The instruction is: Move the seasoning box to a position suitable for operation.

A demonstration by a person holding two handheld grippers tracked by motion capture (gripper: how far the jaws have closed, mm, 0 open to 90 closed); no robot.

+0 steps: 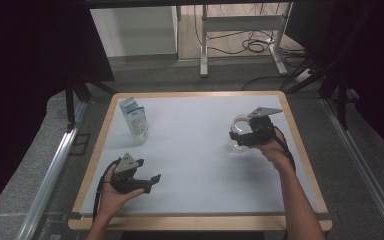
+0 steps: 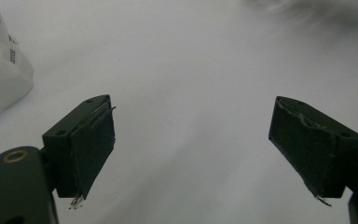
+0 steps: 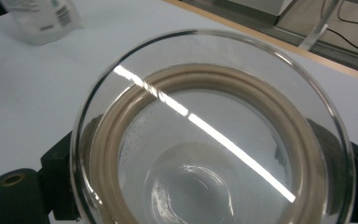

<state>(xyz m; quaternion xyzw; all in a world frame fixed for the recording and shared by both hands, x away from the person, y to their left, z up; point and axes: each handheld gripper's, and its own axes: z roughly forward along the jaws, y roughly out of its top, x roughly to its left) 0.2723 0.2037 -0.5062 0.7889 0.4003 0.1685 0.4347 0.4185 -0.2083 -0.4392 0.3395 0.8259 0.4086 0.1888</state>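
Note:
A round clear glass lid (image 1: pixel 238 131) with a beige seal ring (image 3: pixel 121 121) sits between the jaws of my right gripper (image 1: pixel 240 136) at the table's right side. In the right gripper view the lid (image 3: pixel 205 140) is very close, and the black jaws of that gripper (image 3: pixel 209 186) press on its two sides. My left gripper (image 1: pixel 147 172) is near the front left of the table, apart from everything. Its jaws stand wide open over bare white surface, with nothing between the pads (image 2: pixel 95 144) of this gripper (image 2: pixel 205 140).
A white printed pouch (image 1: pixel 136 120) stands upright at the back left of the white mat (image 1: pixel 195 160); it also appears as the pouch (image 2: pixel 0 65) and the pouch (image 3: pixel 42 16). A wooden rim (image 1: pixel 200 223) borders the table. Desk legs and cables lie on the floor beyond.

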